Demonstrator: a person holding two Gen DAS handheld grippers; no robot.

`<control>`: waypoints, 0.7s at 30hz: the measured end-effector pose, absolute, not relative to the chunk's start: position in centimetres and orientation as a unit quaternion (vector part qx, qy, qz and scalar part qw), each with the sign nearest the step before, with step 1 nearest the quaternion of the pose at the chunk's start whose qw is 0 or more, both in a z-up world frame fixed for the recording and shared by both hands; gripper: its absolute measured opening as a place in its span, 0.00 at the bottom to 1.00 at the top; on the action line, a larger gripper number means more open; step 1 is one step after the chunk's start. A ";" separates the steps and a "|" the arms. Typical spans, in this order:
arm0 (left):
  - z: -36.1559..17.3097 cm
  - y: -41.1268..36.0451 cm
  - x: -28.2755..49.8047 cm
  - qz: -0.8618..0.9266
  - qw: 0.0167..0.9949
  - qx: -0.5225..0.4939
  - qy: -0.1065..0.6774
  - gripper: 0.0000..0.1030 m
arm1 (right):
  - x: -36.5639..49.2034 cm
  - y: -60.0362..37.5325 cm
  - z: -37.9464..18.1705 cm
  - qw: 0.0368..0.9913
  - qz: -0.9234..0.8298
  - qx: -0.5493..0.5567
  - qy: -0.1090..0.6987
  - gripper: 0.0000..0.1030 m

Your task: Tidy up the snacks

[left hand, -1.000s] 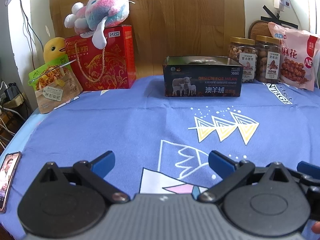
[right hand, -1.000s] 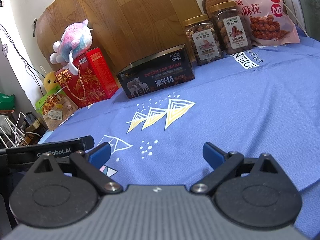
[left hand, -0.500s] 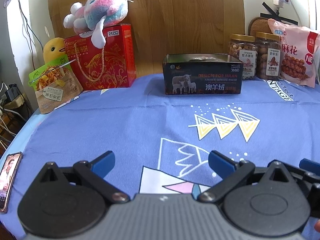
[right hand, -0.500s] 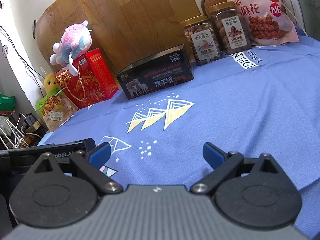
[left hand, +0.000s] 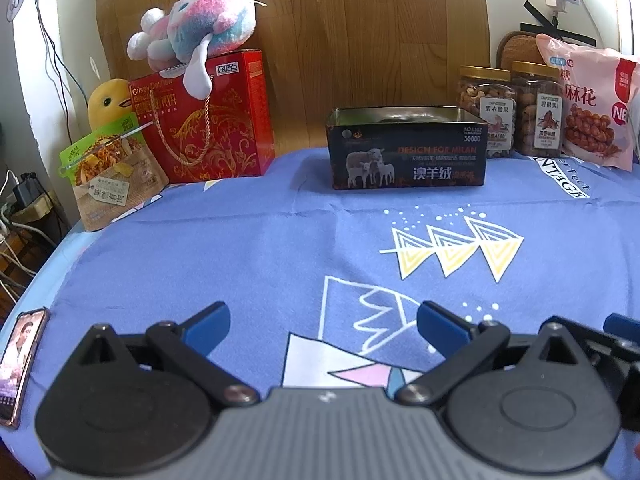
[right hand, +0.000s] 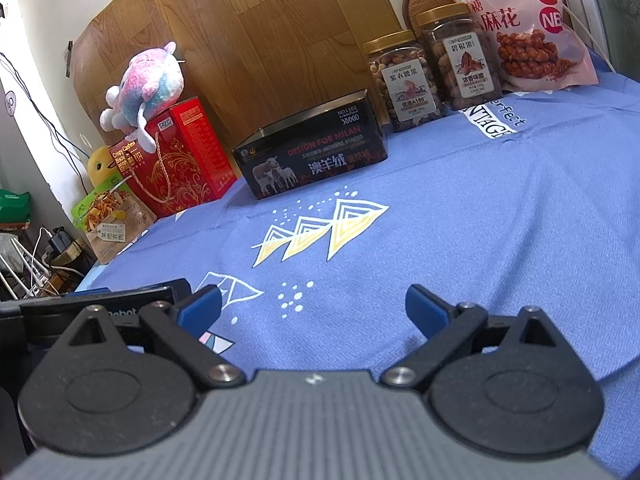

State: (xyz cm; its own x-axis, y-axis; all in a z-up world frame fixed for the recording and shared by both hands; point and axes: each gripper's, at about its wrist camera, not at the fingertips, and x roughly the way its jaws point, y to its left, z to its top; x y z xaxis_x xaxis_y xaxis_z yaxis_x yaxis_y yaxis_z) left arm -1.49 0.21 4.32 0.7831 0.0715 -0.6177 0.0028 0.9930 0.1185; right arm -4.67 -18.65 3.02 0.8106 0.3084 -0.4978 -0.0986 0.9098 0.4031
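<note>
1. Left gripper low over a blue cloth covering the counter, blue fingers spread wide apart, gripping nothing.
2. Right gripper just beside it, likewise low over the cloth, fingers wide apart and empty.
3. Along the far edge, against a wooden board: open dark tin in the middle (sheep printed on its front).
4. Right of the tin: two nut jars side by side, then a pink bag leaning upright.
5. Left of the tin: red box with a plush toy on top, and a green snack pouch leaning in front.
6. Phone lying at the near left edge.
</note>
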 end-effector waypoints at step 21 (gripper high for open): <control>4.5 -0.3 -1.5 0.018 0.943 0.071 0.323 1.00 | -4.6 -18.7 3.1 0.934 0.109 0.183 0.287 0.97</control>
State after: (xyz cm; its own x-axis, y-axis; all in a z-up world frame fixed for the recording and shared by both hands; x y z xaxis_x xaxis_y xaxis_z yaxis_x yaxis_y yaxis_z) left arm -1.50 -0.33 4.50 0.7905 0.0799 -0.6072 0.0124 0.9892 0.1463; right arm -4.63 -18.71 3.05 0.8112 0.3079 -0.4971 -0.0980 0.9097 0.4035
